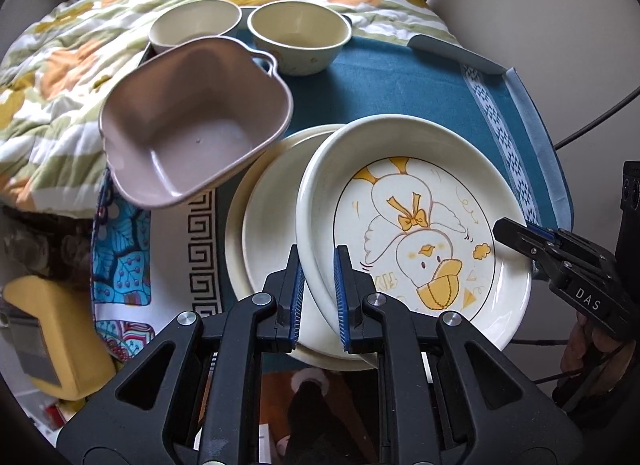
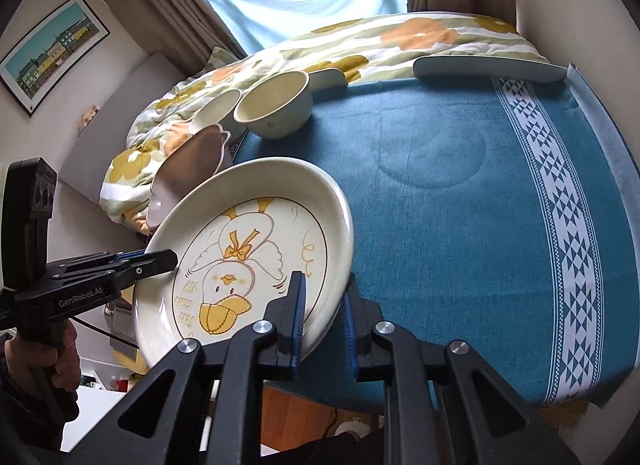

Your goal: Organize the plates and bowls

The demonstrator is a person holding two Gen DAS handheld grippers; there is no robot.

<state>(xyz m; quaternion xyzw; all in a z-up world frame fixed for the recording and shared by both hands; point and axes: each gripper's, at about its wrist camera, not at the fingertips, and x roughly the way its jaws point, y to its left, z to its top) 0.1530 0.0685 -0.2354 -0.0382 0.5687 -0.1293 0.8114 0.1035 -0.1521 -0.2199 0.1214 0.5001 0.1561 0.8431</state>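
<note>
both grippers are clamped on the same duck plate (image 1: 420,233), one on each side of the rim. the left gripper (image 1: 318,285) has its blue pads pinching the near-left edge, and the right gripper (image 2: 322,305) grips the opposite edge, so the plate hangs tilted between them. in the left view the plate sits over a plain cream plate (image 1: 264,225) on the blue tablecloth (image 1: 400,81), but i can't tell if they're touching or there's a gap, since the duck plate covers most of it. the pink square bowl (image 1: 192,125) is tipped up to the left, its underside hidden. behind it are two cream bowls (image 1: 298,35), the left one half blocked. something pale lies along the far table edge (image 2: 488,67), too cut off to name. a hand (image 2: 60,361) on the left gripper's handle is partly in shadow.
</note>
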